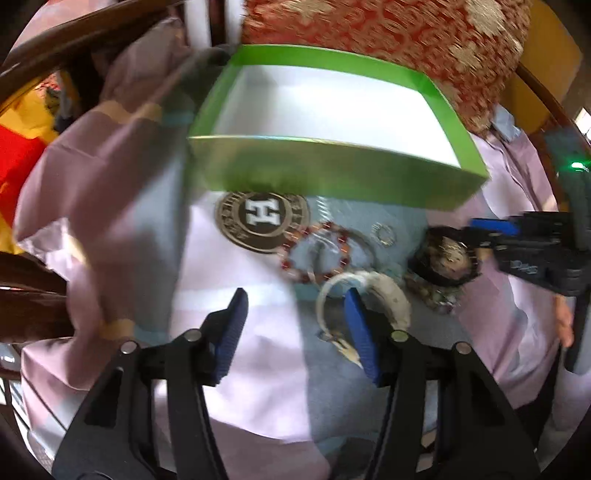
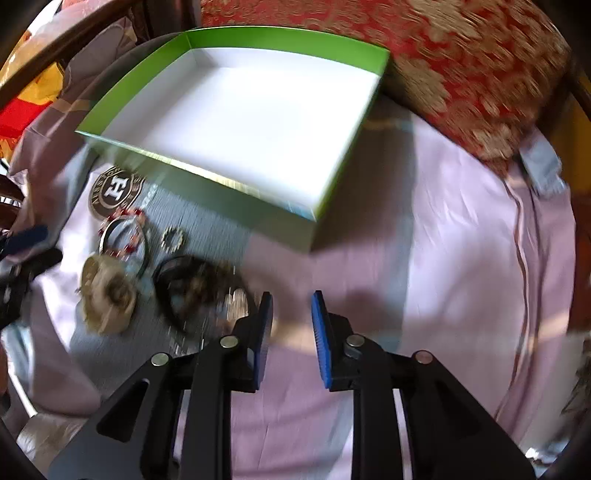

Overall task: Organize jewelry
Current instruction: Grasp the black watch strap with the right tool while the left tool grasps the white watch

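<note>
An empty green box (image 1: 332, 173) with a white inside (image 2: 240, 122) lies on a pale pink shirt. In front of it lie a red bead bracelet (image 1: 317, 254) (image 2: 123, 234), a small silver ring (image 1: 384, 234) (image 2: 173, 240), a black hair tie with a bead cluster (image 1: 445, 258) (image 2: 188, 288) and a cream bracelet (image 1: 373, 295) (image 2: 107, 291). My left gripper (image 1: 295, 325) is open just above the shirt, its right finger over the cream bracelet. My right gripper (image 2: 291, 332) is open and empty, just right of the black tie; it also shows in the left wrist view (image 1: 495, 229).
The shirt (image 2: 461, 221) carries a round brown H badge (image 1: 262, 218) (image 2: 114, 188). A red and gold cushion (image 1: 388, 33) (image 2: 461, 66) lies behind the box. Dark wooden chair rails (image 1: 74, 33) run at the left and back. Red and yellow cloth (image 1: 18, 129) lies far left.
</note>
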Tool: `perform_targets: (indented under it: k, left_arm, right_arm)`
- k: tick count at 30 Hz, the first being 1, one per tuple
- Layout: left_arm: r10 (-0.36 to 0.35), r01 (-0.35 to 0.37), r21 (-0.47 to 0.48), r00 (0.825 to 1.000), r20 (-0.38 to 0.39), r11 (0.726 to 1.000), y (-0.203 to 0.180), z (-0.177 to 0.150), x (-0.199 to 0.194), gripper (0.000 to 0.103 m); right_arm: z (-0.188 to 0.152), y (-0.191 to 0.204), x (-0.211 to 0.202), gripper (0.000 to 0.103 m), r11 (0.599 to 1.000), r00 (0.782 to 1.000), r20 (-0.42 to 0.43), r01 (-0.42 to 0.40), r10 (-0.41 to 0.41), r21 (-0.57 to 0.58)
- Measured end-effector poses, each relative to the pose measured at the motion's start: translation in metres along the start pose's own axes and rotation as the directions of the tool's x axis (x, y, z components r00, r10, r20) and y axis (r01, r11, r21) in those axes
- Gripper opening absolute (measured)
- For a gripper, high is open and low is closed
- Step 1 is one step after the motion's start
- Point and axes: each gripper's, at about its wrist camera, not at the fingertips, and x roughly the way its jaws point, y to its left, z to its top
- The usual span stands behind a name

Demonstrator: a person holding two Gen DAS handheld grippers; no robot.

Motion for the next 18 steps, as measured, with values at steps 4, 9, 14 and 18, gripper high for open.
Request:
perform_targets:
  k: [4, 9, 14, 18]
  left_arm:
    - [-0.032, 0.033, 0.044, 0.999, -0.02, 0.998, -0.014, -0.002, 0.004, 0.061]
    - [-0.028, 0.035, 0.073, 0.995, -0.101, 0.997, -0.027, -0.008, 0.025, 0.027]
    - [-0.043, 0.049, 0.04, 0.989, -0.14, 0.998, -0.022, -0.011, 0.04, 0.022]
    - [-0.042, 0.044, 0.012, 0.989, -0.143, 0.999, -0.017, -0.012, 0.043, 0.033]
  right_arm:
    - [-0.008, 0.009, 0.019, 0.024, 0.999, 1.0, 0.004, -0.018, 0.018, -0.041]
    - [-0.012, 0.009, 0.02, 0.022, 0.998, 0.999, 0.02, -0.036, 0.037, -0.041]
    - [-0.013, 0.01, 0.002, 0.022, 0.991, 0.987, 0.102, -0.124, 0.128, -0.046]
    - [-0.012, 0.011, 0.012, 0.022, 0.994, 0.992, 0.077, -0.099, 0.103, -0.054]
